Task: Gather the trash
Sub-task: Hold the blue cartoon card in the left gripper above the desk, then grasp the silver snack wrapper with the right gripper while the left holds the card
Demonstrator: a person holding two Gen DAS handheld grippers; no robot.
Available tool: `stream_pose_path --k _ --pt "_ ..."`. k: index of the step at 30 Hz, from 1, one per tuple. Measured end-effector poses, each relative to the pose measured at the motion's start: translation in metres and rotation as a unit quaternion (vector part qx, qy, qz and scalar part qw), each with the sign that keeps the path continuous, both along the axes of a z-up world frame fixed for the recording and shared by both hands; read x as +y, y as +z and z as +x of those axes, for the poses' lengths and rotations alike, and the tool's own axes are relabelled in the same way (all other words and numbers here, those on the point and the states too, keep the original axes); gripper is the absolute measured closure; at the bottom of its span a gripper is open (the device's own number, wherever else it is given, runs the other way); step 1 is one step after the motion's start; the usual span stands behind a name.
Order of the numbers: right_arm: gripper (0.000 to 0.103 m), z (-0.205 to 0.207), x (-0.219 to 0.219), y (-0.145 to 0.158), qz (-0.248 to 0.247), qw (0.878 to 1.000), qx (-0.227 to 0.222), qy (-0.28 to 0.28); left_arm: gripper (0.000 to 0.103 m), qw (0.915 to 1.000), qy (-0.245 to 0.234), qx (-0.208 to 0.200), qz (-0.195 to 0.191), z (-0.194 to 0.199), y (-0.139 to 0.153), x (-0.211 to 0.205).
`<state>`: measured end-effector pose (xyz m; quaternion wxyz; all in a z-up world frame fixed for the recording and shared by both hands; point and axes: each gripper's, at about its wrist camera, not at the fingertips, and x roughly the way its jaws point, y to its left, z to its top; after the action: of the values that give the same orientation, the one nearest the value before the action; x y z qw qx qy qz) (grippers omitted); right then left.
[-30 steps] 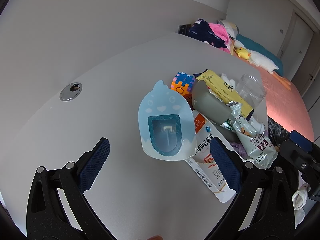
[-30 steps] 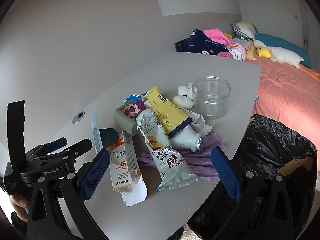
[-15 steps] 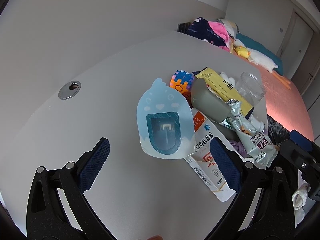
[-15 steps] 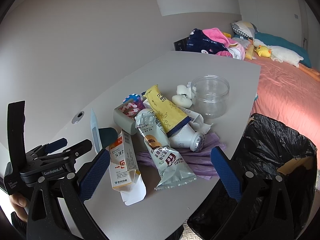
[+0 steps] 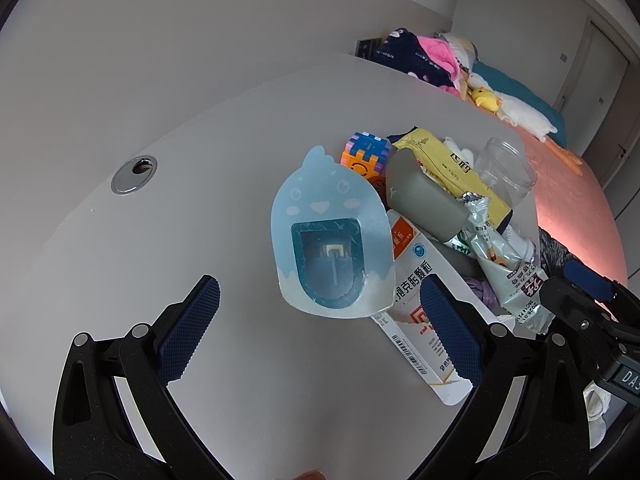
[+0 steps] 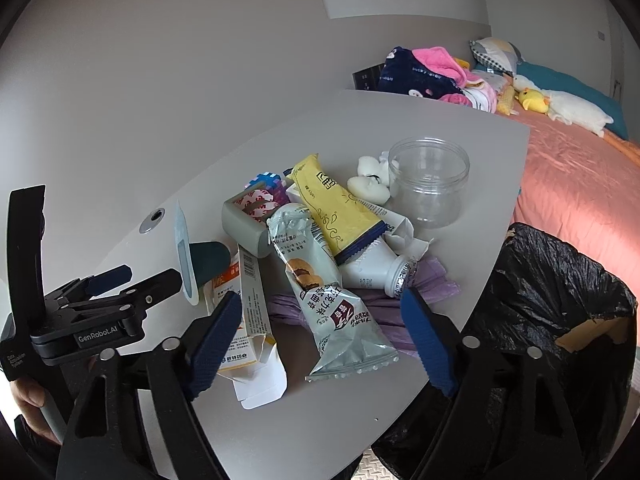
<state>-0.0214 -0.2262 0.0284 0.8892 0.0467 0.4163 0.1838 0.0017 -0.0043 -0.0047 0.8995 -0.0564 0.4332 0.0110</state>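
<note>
Trash lies heaped on a pale grey table [image 5: 168,264], seen first from the left wrist camera. The left gripper [image 5: 320,328] fills the lower part of the frame, its two blue-padded jaws standing wide apart with nothing between them. Just above the gap, at frame centre, stands a light blue bird-shaped plastic card [image 5: 330,236] with a dark window. Behind and to its right lies a white and orange medicine box [image 5: 416,300], then a grey box [image 5: 420,204], a yellow wrapper [image 5: 452,164] and a clear plastic jar [image 5: 506,168] toward the upper right.

From the right wrist camera, the right gripper [image 6: 320,340] spans the lower frame. Its jaws are closing, and the tail of a silver-green biscuit wrapper [image 6: 332,300] lies between them, not yet pinched as far as can be seen. A white bottle [image 6: 376,272] and purple plastic bag [image 6: 432,276] lie beside the wrapper at centre right. A bin lined with a black bag [image 6: 560,300] gapes at the lower right, just off the table edge. The left gripper's body appears at the lower left.

The step in hand seems to be seizing the biscuit wrapper. To do it well, the pads should probably meet on the wrapper's flat lower end alone, clear of the purple bag beneath and the medicine box at left, then lift before swinging right to the bin.
</note>
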Motion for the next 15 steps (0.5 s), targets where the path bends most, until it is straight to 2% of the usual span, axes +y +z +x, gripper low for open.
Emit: stream_pose_path --k 15 --pt "0.035 0.025 0.013 -0.009 -0.040 0.999 0.001 0.013 0.006 0.9995 0.010 0.025 -0.015 0.031 -0.020 0.007"
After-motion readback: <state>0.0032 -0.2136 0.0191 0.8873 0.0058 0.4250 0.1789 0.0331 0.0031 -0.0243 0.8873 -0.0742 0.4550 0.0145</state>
